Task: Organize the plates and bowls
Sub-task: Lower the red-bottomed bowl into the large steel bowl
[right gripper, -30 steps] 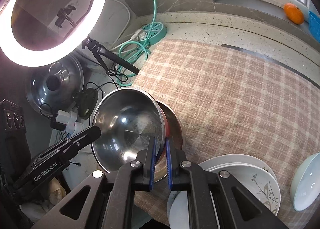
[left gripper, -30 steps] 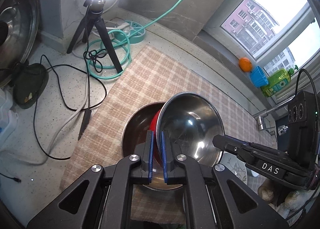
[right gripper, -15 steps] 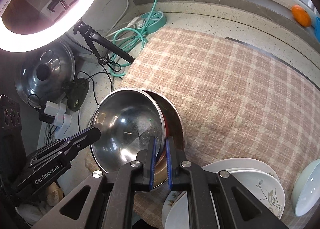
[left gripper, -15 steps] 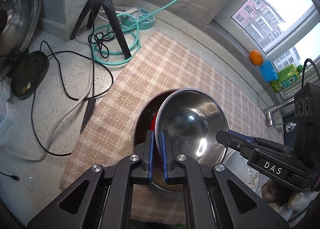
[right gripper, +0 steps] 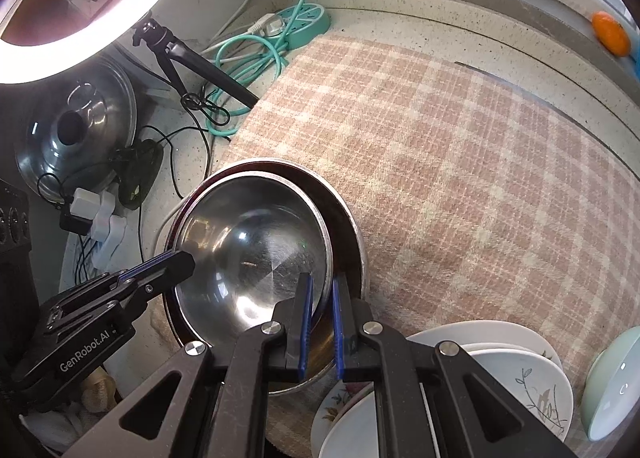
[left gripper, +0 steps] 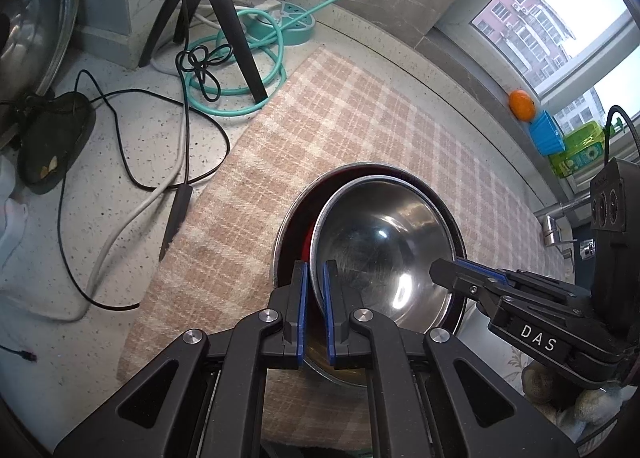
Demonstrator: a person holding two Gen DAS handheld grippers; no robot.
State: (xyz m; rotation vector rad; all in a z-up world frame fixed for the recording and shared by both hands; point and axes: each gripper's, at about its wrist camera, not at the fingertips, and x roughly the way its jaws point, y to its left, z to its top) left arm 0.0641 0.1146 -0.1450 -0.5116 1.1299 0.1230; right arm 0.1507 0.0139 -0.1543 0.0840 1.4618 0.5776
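Left wrist view: the left gripper [left gripper: 315, 294] is closed on the near rim of the steel bowl [left gripper: 384, 246]; its blue pads pinch the thin edge with almost no gap.
Right wrist view: the right gripper [right gripper: 321, 316] is closed the same way on the opposite rim of this bowl [right gripper: 256, 246].
Change: compared with a second ago, the steel bowl sits lower and more centred inside the larger dark bowl [left gripper: 288, 234]; earlier it was raised and tilted above it, with more of the red inside showing.
Meaning for the task: I judge that the nesting step is nearly finished. The two bowls are now stacked on the checked cloth [left gripper: 360, 105], and what remains is to let go of both rims.
Place of other dishes: the white plates [right gripper: 504, 362] lie near the right gripper, and a pale green bowl [right gripper: 612, 386] is at the right edge of the view.
Hard to see: the bottom of the steel bowl is hidden, so I cannot tell if it already rests fully in the dark bowl.
Cut off: the plates are covered partly by the gripper body, and their number is not clear.
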